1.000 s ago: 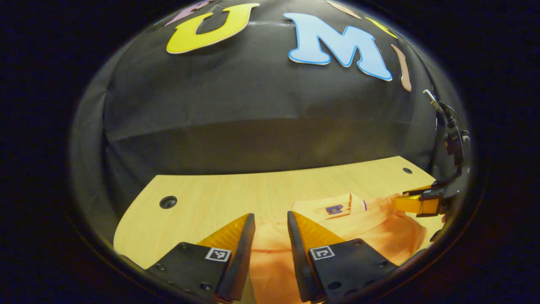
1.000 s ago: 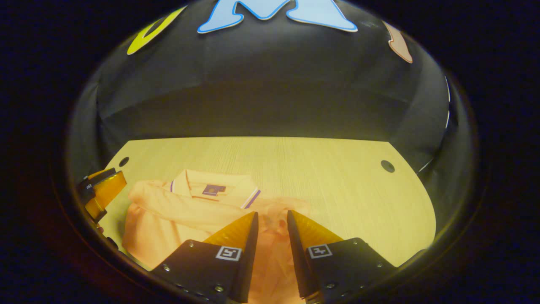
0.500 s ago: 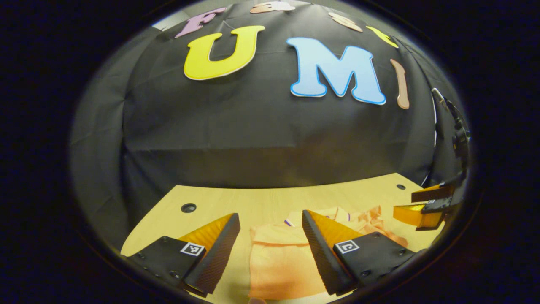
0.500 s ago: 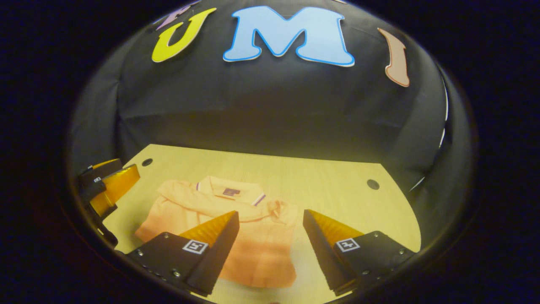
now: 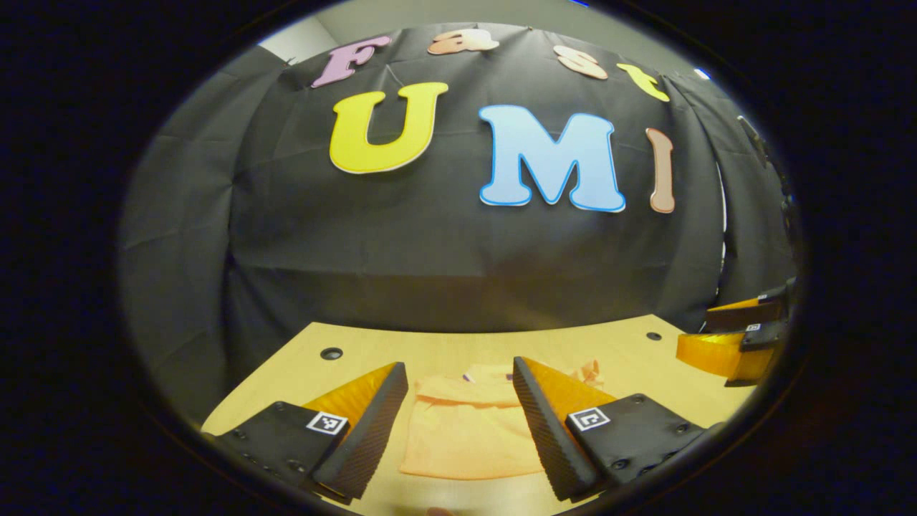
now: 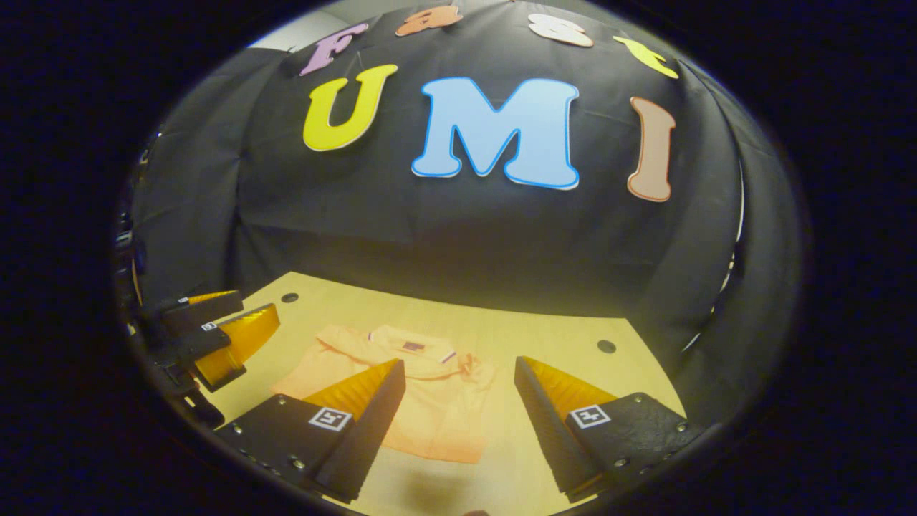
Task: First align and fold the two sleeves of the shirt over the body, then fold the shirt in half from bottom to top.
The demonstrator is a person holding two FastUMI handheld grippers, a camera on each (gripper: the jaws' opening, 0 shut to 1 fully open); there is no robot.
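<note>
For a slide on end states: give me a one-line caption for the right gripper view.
Folded orange polo shirt lies on the wooden table, framed by the open right claw, with the left claw open alongside.

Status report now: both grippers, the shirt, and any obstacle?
Left gripper open, right gripper open, both above the table. Shirt lies folded, collar at far end. Nothing in the way.

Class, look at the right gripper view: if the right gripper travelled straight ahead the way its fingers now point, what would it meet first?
Probably the folded orange shirt on the wooden table: it lies between and just beyond the open right gripper. Depth is unclear.
</note>
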